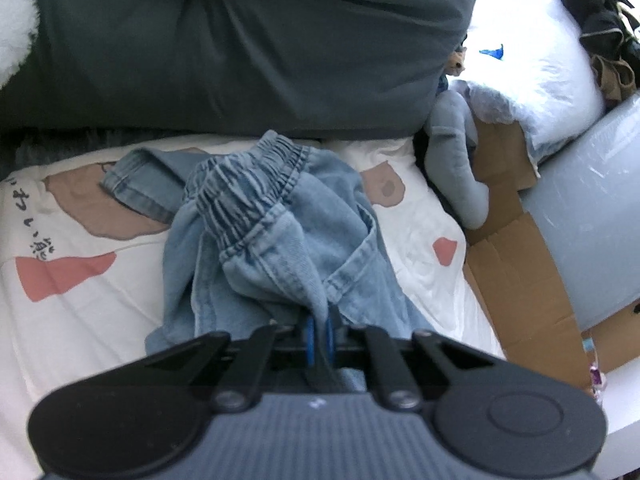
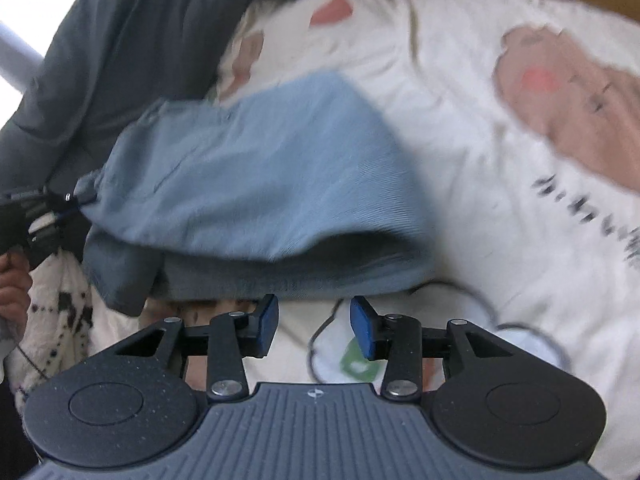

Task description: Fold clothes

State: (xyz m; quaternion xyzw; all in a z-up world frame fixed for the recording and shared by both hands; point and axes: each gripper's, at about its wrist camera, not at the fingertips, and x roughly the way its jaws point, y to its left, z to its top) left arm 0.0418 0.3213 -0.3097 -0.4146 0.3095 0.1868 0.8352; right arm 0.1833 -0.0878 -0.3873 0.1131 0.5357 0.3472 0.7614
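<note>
Light-blue denim, a pair of jeans (image 1: 276,220) with a gathered elastic waistband (image 1: 252,184), is seen bunched on a white bedsheet (image 1: 80,320) printed with brown and coral shapes and dark lettering. In the left wrist view, a fold of the jeans near a stitched pocket edge is pinched between the blue pads of the left hand-held gripper (image 1: 318,334), whose fingers are pressed together on the cloth. One hemmed leg (image 1: 136,184) is laid out toward the left, over a brown print. Behind the jeans a dark grey duvet (image 1: 240,48) is piled, and to the right a grey plush toy (image 1: 456,160), flattened cardboard (image 1: 516,264) and a white pillow (image 1: 536,80) are seen.

In the right wrist view, which is blurred, the right hand-held gripper (image 2: 314,330) is held with its blue-padded fingers spread apart and nothing between them, just short of the near edge of the jeans (image 2: 260,184). The denim is draped in layers across the sheet (image 2: 480,200). At the far left the left hand-held gripper (image 2: 52,204) is visible clamped on a corner of the cloth, with a hand (image 2: 14,288) and a patterned white sleeve (image 2: 60,320) below it.
</note>
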